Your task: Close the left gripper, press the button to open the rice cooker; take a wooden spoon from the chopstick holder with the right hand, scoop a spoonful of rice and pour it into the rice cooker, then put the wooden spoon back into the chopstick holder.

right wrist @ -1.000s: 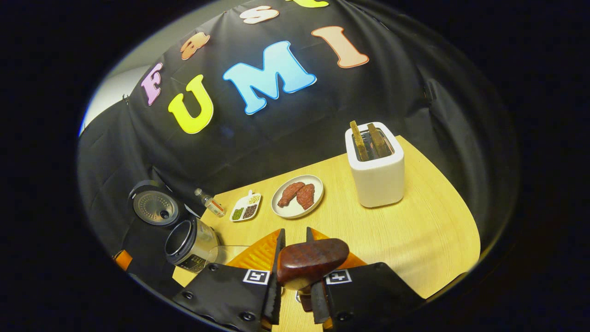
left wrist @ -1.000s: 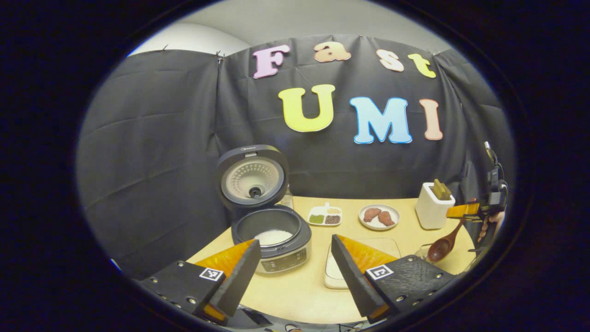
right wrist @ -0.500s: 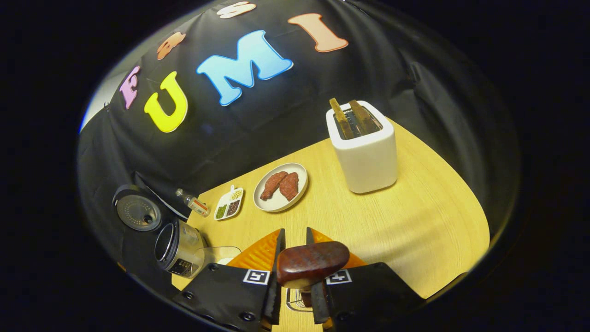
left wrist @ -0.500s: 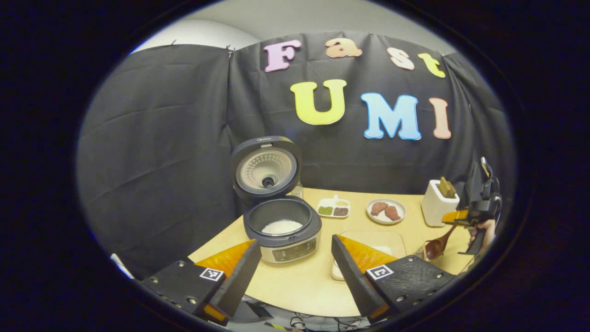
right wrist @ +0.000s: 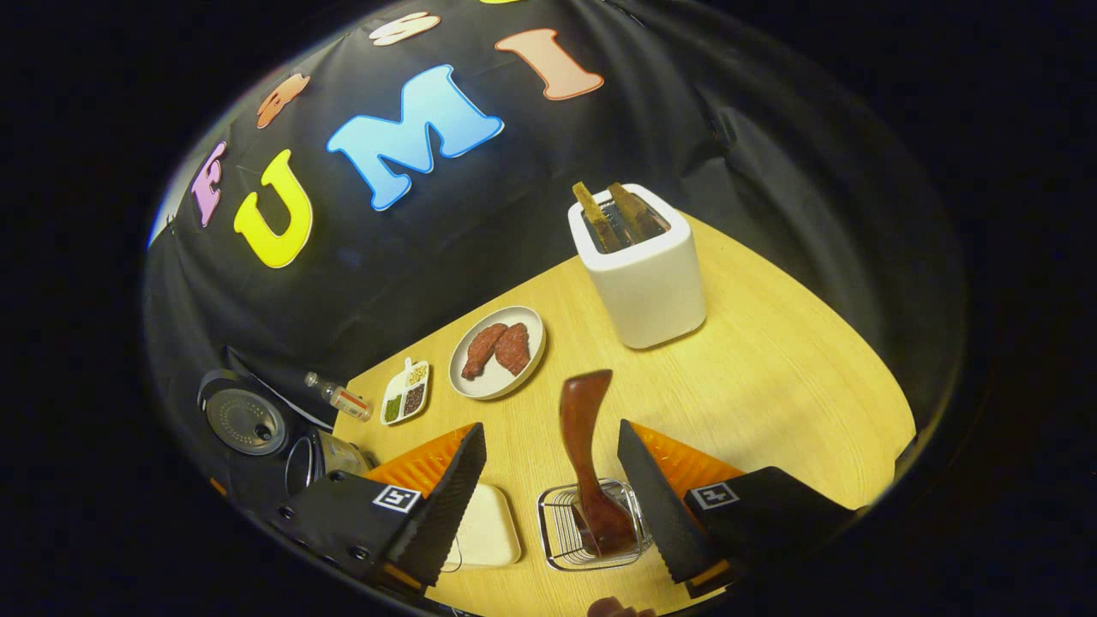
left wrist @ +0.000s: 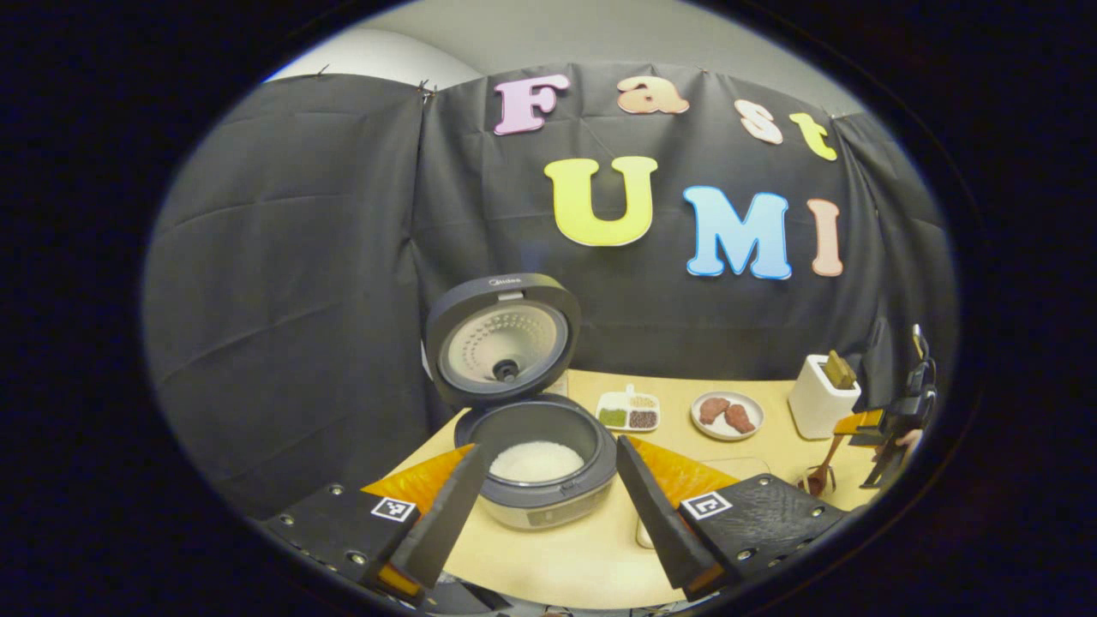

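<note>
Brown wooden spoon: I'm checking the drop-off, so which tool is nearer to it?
Right. The right tool hangs open just above the brown wooden spoon, which stands between its fingers; the left tool is across the table, at the rice cooker.

hand-held gripper (right wrist: 548, 484) | black bodies | orange fingers | square markers | screws

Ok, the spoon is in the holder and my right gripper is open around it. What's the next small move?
Probably ease the right gripper straight back, away from the wooden spoon. The jaws are apart, and the spoon stands bowl-down in the wire chopstick holder with its handle between them. Rice already lies in the open rice cooker. A sideways pull might tip the spoon.
</note>
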Available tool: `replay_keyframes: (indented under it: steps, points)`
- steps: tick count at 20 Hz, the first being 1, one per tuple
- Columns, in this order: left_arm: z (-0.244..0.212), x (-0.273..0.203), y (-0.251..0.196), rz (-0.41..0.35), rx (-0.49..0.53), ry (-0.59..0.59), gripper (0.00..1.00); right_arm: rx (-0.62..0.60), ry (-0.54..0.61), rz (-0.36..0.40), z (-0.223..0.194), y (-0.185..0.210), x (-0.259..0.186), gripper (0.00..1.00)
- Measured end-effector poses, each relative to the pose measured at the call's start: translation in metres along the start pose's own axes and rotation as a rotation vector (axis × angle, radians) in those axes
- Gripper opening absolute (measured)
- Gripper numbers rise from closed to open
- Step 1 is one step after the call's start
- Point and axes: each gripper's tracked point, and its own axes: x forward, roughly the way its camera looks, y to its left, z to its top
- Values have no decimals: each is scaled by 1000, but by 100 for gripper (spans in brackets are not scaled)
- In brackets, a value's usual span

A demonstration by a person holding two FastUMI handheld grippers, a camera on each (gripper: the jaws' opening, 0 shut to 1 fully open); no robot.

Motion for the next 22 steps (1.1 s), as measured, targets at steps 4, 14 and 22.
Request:
replay_keyframes:
  steps: [4, 14, 22]
  points:
    - [46, 40, 33, -24, -12, -65, 96, -68, -129, -92, 21, -5, -33, 98]
    - [164, 150, 83, -116, -39, -182, 96, -295, -420, -245, 41, 26, -131, 98]
    - [154, 243, 94, -126, -139, -29, 96, -300, -480, -228, 32, 62, -173, 98]
